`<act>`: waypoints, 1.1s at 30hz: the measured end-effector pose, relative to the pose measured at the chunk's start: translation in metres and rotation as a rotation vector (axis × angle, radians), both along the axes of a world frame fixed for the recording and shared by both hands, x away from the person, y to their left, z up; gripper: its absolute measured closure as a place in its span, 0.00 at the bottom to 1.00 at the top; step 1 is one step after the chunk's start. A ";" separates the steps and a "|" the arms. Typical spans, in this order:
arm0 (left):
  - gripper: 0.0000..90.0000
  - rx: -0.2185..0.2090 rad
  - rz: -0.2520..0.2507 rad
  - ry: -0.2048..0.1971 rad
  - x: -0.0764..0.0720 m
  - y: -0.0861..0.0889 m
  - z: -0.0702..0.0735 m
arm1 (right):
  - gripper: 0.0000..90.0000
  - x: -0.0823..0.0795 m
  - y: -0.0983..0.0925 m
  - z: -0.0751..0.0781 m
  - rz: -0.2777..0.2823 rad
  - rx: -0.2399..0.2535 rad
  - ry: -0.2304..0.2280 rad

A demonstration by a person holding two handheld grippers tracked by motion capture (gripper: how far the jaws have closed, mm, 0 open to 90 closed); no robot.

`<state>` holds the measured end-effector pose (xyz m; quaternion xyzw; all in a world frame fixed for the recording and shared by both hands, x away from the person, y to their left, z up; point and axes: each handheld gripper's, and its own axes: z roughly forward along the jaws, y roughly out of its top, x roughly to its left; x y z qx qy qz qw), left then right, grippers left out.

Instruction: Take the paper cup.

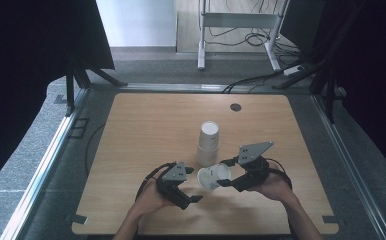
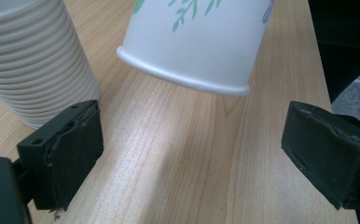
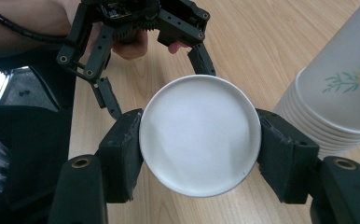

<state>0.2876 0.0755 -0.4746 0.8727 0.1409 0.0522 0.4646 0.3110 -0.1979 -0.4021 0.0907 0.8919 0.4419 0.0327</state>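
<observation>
**Single paper cup carried on its side toward the free tongs**

Near the front edge of the desk [image 1: 131, 125], the left tongs [image 1: 193, 199] are held with their jaws apart and nothing between them; in the left gripper view, only bare wood lies between the black pads [image 2: 71, 149]. Just beyond them, the right tongs [image 1: 222, 183] are clamped on a single paper cup [image 1: 214, 177]. The cup is held tilted on its side, clear of the desktop, with its mouth toward the left tongs and its flat white base [image 3: 199, 140] pinched across its width between the right pads [image 3: 280, 149].

The step is judged to be a handover or a setting-down of this cup. The squeeze should be kept light, since thin paper walls are easily dented. If the cup is to be passed, the left jaws should be brought around the rim [image 2: 183, 77] squarely before the right grip is released.

Farther toward the middle of the desk, the stack of paper cups [image 1: 208, 144] stands upright, just beside the held cup. It should be given room, as a nudge could topple it.
</observation>
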 end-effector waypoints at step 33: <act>0.09 0.055 -0.049 -0.028 -0.004 -0.013 -0.017 | 0.40 -0.003 0.006 -0.035 0.068 0.104 0.050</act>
